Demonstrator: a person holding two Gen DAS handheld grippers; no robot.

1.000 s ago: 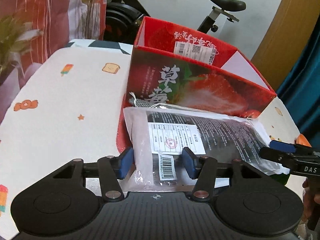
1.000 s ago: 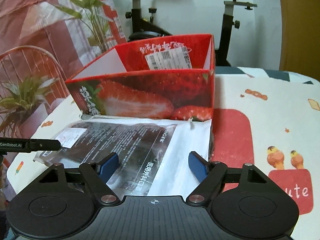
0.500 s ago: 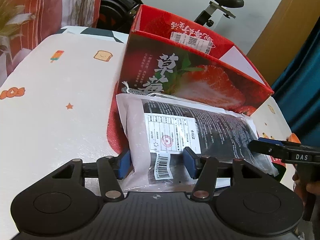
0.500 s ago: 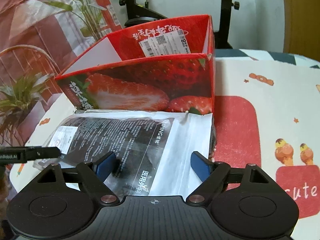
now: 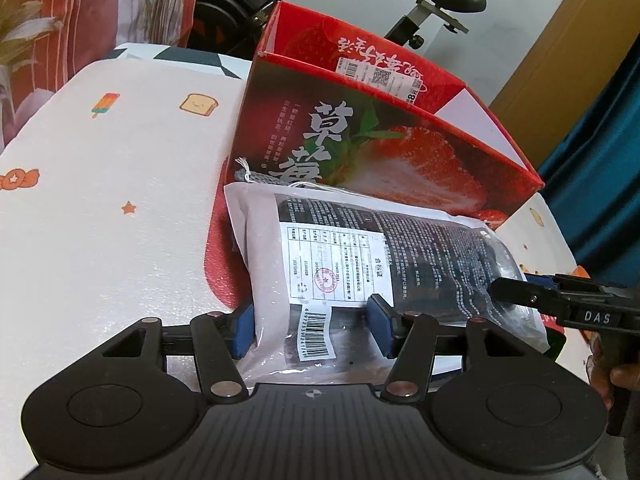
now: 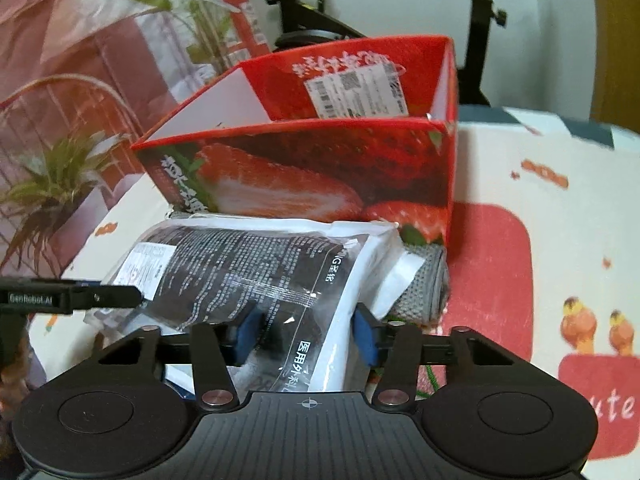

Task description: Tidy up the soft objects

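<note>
A soft clear plastic package [image 5: 360, 256] with dark printed contents and a white label lies on the table in front of a red strawberry box [image 5: 360, 152]. My left gripper [image 5: 312, 330] is shut on its barcode end. My right gripper [image 6: 307, 332] holds the other end of the package [image 6: 248, 264]; its jaws are closing, and the film bunches up between the blue pads. A grey knitted cloth [image 6: 424, 280] lies under the package, by the box [image 6: 320, 168]. The box stands open at the top, with only a shipping label showing inside.
The table has a white cloth with cartoon prints [image 5: 100, 200] and red patches [image 6: 488, 264]. An exercise bike [image 5: 436, 8] stands behind the box. Potted plants [image 6: 52, 184] are at the left of the right wrist view. A hand [image 5: 616, 372] holds the right gripper.
The right jaws have narrowed onto the package, whose right end has crumpled and risen, baring the grey cloth. The left gripper keeps its hold; both views tip down a little.
</note>
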